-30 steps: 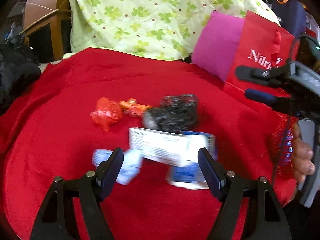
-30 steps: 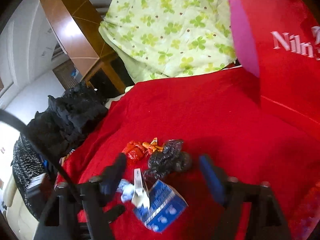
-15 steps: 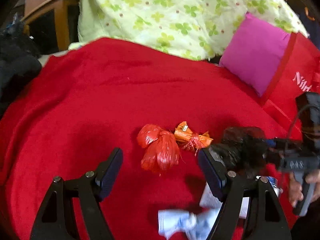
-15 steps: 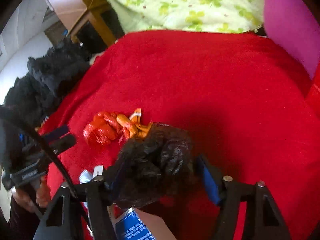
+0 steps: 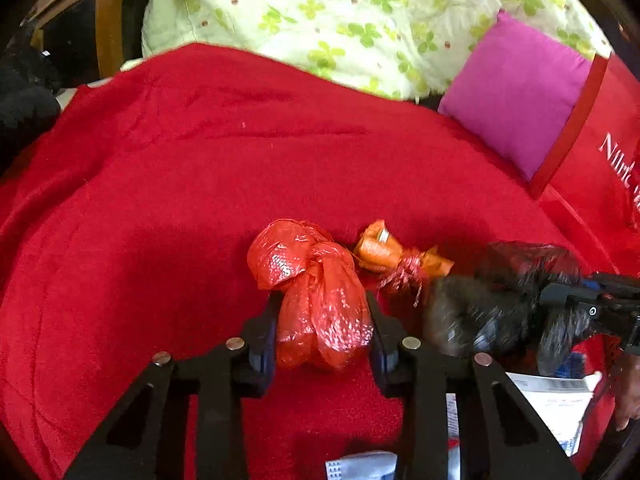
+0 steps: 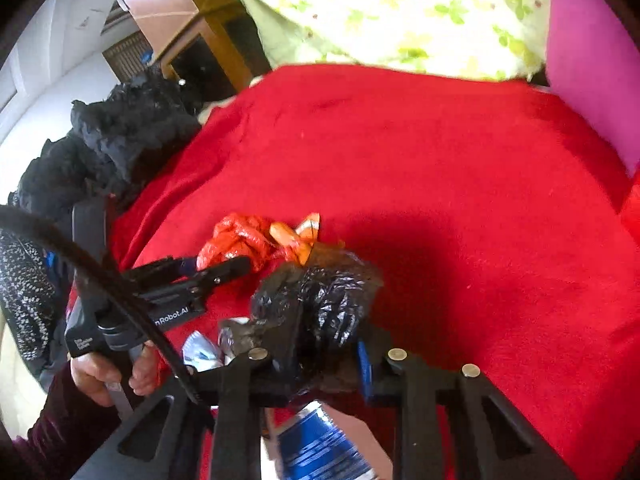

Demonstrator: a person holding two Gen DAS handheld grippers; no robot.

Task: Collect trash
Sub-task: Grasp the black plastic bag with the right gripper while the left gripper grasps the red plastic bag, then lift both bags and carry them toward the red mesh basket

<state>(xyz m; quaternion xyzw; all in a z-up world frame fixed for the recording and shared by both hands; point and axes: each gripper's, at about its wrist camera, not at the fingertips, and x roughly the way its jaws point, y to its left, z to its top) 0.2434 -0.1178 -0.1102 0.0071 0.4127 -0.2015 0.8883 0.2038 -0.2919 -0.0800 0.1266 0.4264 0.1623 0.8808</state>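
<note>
Trash lies on a red blanket. My left gripper is shut on a crumpled red plastic bag. An orange wrapper lies just right of it. My right gripper is shut on a crumpled black plastic bag, which also shows blurred in the left wrist view. In the right wrist view the left gripper pinches the red bag beside the orange wrapper. A blue-and-white carton and white paper lie below.
A red shopping bag stands at the right beside a magenta cushion. A green floral quilt lies behind the blanket. Black clothing is piled at the left near wooden furniture.
Both grippers have moved forward and closed: the left on the red bag, the right on the black bag, which has lifted slightly.
</note>
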